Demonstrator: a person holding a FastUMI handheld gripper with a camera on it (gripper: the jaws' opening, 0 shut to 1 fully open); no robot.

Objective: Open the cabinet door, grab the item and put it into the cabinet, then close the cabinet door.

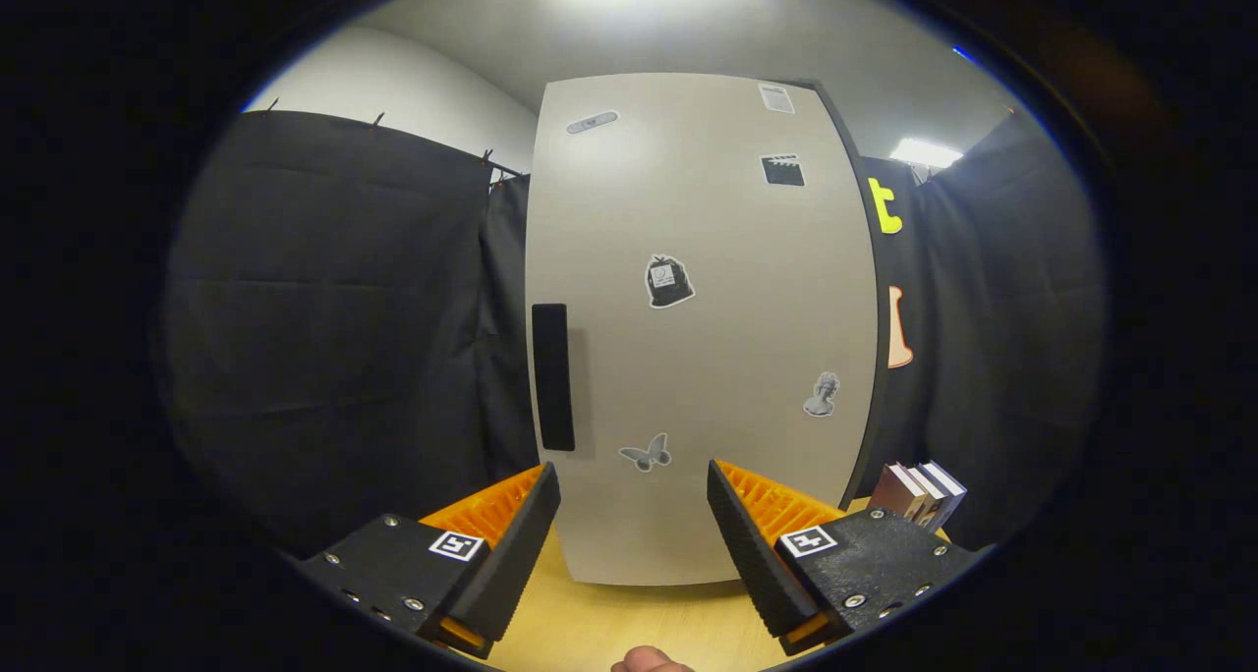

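A tall pale grey cabinet stands on a wooden tabletop straight ahead of me, its door shut. A black vertical handle sits on the door's left edge, just above my left finger. Several stickers dot the door. My gripper is open, with nothing between its fingers, a short way in front of the door's lower part. A few upright books stand to the right of the cabinet, beyond my right finger.
Black cloth walls close in on the left and right of the cabinet. A fingertip of a person shows at the table's near edge below my fingers. Bare wood lies between me and the cabinet.
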